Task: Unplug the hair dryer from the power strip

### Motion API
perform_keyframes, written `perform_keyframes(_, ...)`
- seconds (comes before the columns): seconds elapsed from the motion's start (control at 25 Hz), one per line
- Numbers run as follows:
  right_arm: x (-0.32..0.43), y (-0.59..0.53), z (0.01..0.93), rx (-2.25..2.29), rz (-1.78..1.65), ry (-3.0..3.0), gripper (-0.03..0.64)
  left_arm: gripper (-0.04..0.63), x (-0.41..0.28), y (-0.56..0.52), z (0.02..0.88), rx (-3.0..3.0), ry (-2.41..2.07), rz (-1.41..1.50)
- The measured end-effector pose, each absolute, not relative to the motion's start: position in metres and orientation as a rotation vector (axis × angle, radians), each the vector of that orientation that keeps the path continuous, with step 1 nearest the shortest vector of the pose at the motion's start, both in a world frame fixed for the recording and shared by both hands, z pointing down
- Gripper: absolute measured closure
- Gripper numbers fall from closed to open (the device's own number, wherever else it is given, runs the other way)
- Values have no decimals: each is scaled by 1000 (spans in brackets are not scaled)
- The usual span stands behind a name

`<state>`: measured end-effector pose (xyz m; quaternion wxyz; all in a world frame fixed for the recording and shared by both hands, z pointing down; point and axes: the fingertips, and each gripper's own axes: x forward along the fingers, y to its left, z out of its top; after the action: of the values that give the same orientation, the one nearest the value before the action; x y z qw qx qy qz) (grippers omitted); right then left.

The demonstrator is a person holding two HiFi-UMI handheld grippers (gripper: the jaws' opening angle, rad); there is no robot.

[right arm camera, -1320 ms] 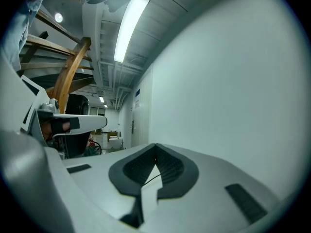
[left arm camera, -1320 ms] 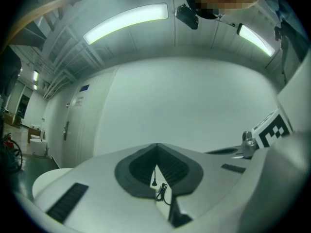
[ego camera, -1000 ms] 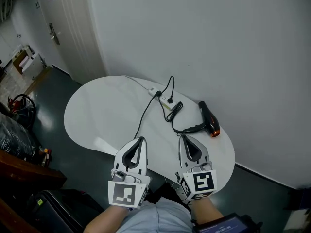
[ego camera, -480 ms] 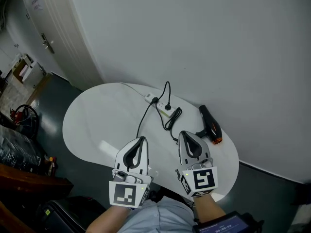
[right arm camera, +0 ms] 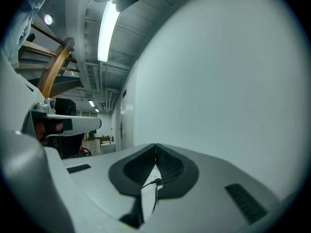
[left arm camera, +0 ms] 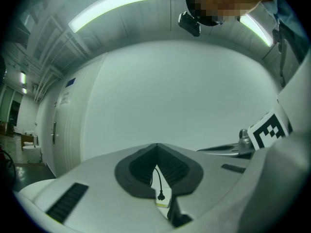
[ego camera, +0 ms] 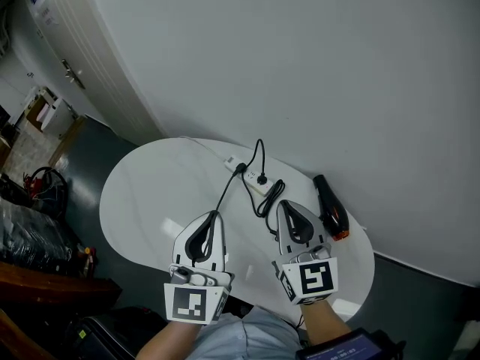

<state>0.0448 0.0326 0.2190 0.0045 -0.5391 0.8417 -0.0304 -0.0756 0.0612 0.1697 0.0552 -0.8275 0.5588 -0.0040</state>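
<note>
White, long and flat, the plastic power strip (ego camera: 253, 173) lies on the white oval table (ego camera: 150, 193) near the pale wall, its long axis running slantwise from far-left to near-right in the head view. Two black plugs sit in it; the nearer black plug (ego camera: 262, 178), whose cord loops back and then coils toward the black hair dryer with the orange nozzle (ego camera: 330, 214), is most likely the one to pull. The dryer rests at the table's right side, well apart from the strip. Both hand-held tools hang level over the near edge, short of everything. The right gripper (ego camera: 284, 204) is clenched on nothing and is the nearer of the two: the plug lies just ahead of it and slightly to its left. The left gripper (ego camera: 216, 215) also has its tips pressed together, empty, with the strip ahead and off to its right; in the left gripper view the strip and plug show through the hollow below the tips. The reach therefore seems to belong to the right tool, jaws parted first.
</note>
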Motion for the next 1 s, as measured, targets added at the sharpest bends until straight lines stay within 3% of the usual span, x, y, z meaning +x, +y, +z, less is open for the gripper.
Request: perform_keyframes(1.0, 25, -77, 365, -1925, -423, 2763, 614, 597, -83, -75, 287, -2884, 1711, -148)
